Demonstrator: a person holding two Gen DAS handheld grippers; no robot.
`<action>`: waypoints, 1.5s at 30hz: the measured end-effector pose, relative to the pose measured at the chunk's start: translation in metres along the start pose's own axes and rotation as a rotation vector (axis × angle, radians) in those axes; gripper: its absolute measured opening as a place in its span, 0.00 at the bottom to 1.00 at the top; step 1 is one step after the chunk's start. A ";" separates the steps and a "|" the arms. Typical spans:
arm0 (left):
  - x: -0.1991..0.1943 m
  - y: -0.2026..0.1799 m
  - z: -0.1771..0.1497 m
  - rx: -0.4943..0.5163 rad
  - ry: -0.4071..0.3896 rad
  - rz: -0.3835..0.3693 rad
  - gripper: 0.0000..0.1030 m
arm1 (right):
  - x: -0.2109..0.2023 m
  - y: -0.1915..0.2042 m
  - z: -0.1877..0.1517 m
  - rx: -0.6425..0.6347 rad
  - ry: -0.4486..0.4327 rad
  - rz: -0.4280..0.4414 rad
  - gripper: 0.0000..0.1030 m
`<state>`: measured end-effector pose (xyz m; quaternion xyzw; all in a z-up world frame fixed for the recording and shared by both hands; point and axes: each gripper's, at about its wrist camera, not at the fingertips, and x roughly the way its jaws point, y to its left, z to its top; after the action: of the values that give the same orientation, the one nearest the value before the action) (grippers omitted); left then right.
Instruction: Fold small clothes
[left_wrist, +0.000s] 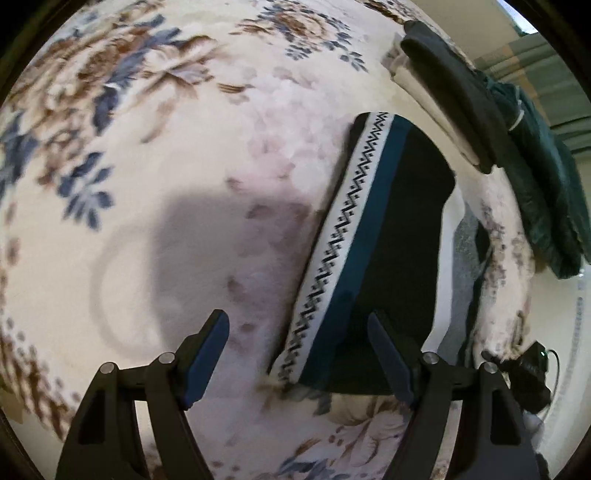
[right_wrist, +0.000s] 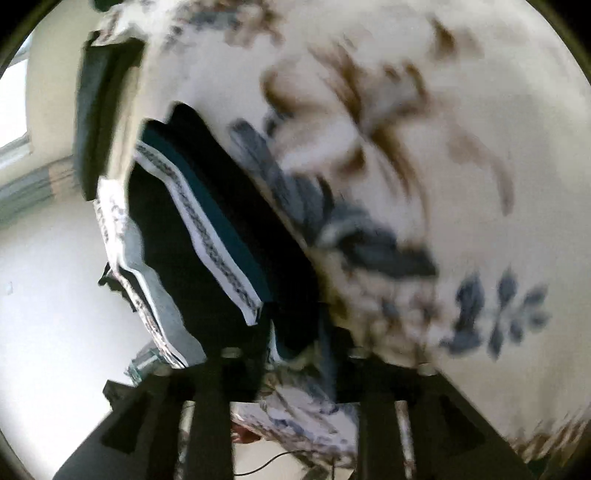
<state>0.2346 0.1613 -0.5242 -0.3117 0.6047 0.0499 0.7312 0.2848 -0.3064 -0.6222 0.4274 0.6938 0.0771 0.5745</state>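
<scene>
A small black garment (left_wrist: 402, 236) with a teal stripe and a white zigzag-patterned waistband lies folded flat on the floral bedspread (left_wrist: 177, 155). My left gripper (left_wrist: 299, 365) is open and empty, just above the garment's near end; one finger (left_wrist: 391, 362) is over the black cloth, the other (left_wrist: 207, 358) over the bedspread. In the blurred right wrist view the same garment (right_wrist: 221, 229) lies at the bed's edge. My right gripper (right_wrist: 291, 350) is low against it, its fingertips hidden in the dark cloth.
A stack of folded dark clothes (left_wrist: 454, 92) and a dark green garment (left_wrist: 546, 192) lie at the bed's far right. A grey cloth (left_wrist: 465, 251) hangs at the bed edge. A black device with a cable (left_wrist: 532, 373) sits on the floor.
</scene>
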 end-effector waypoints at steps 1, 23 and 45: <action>0.004 0.002 0.003 -0.002 0.007 -0.031 0.74 | -0.002 0.004 0.007 -0.041 0.002 0.015 0.65; 0.070 -0.042 0.071 0.117 0.073 -0.429 0.22 | 0.141 0.104 0.064 -0.387 0.377 0.347 0.32; 0.005 -0.202 0.317 0.287 -0.093 -0.479 0.20 | 0.030 0.339 0.164 -0.513 0.058 0.368 0.26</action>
<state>0.5969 0.1616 -0.4250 -0.3364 0.4805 -0.1963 0.7858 0.5984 -0.1378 -0.4958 0.3848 0.5789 0.3644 0.6196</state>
